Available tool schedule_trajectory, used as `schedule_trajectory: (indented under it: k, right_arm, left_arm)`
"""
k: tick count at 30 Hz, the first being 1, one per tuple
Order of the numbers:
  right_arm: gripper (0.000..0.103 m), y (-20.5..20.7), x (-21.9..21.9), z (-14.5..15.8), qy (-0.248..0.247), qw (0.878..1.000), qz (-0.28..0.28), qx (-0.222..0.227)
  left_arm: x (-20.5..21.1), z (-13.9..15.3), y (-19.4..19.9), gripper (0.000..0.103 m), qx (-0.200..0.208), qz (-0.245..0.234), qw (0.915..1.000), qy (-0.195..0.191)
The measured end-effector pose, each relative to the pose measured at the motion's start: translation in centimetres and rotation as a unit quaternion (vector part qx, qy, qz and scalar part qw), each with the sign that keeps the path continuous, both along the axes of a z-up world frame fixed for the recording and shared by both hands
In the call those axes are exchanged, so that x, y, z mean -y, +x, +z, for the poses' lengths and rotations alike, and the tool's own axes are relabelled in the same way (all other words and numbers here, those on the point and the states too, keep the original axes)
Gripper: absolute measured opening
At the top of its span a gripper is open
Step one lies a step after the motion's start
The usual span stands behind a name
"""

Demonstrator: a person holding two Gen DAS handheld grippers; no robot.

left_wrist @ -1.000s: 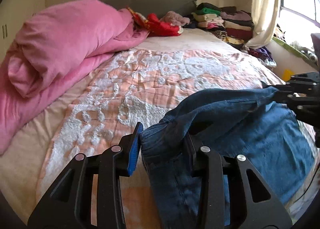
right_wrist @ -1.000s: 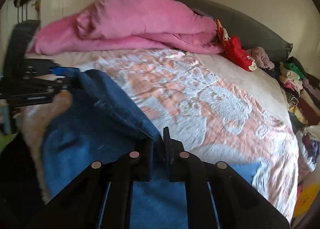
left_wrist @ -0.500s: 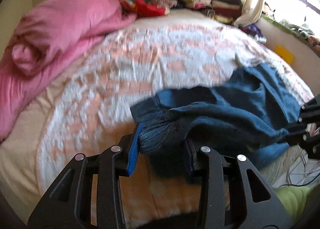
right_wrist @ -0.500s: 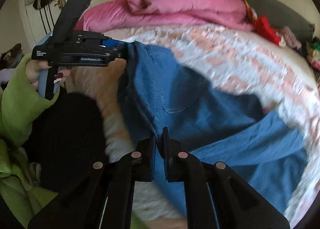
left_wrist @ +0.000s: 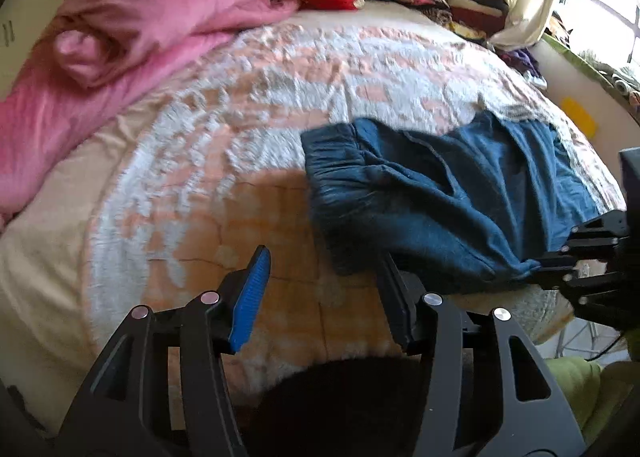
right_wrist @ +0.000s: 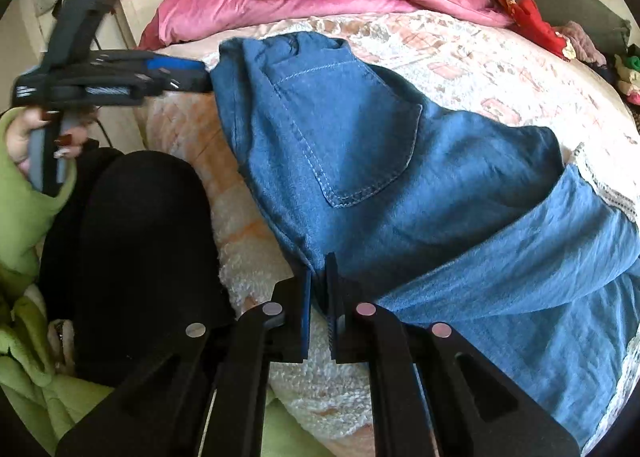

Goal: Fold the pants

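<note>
Pants (left_wrist: 452, 193) lowered onto bed; left hand-held gripper (left_wrist: 324, 293) opening, waistband released (now beside finger).

Both views look steeply down at the bed (left_wrist: 200, 185) from its near edge. The left wrist view faces the window at upper right; the right wrist view sits close over the jeans (right_wrist: 380, 161), facing cupboards at upper left. Both views share the jeans and the pink duvet (left_wrist: 132, 29).
</note>
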State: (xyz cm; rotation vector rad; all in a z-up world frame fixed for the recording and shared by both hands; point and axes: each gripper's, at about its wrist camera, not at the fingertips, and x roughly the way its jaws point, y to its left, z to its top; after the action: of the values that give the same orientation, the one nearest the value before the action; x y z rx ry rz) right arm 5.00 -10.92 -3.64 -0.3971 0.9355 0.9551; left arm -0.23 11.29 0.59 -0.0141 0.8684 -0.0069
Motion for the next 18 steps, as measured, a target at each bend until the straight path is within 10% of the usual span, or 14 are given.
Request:
schedule_trajectory:
  k: [6,18]
  right_arm:
    - [0.010,0.0,0.0,-0.2,0.008,1.000,0.002,-0.009]
    - [0.034,1.7,2.6,2.0,0.067,0.996,-0.061,-0.016]
  left_arm:
    - [3.0,2.5,0.6,0.036,0.029,-0.044,0.9981,-0.031]
    - [5.9,-3.7,5.0,0.036,-0.047,-0.054,0.9974,-0.003]
